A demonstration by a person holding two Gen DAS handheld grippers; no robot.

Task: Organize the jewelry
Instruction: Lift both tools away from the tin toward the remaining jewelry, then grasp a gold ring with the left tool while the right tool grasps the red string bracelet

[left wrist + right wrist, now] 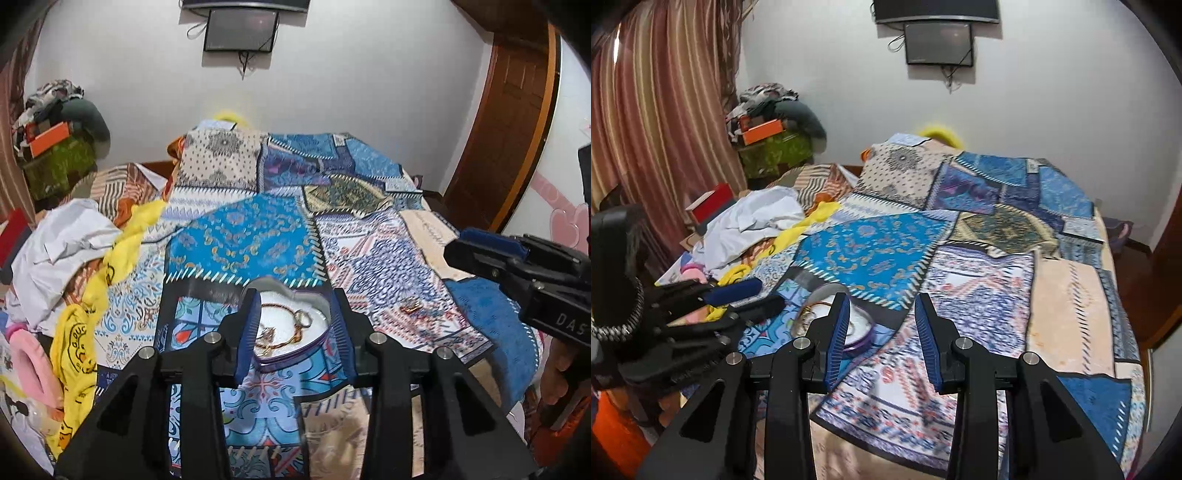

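While both the left claw [291, 332] and right claw [882, 339] hang parted and empty, the thin gold chains [284, 332] lie in a heart-shaped tin [295, 360] near the bed's front edge; light, slippery, tangle-prone, probably best pinched mid-strand.

"DAS", maybe cut off, on right tool [458, 245]

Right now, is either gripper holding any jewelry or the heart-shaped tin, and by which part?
Nothing is held. The left gripper and right gripper both stand open and empty above the patchwork bedspread; the gold chains lie in the heart-shaped tin.
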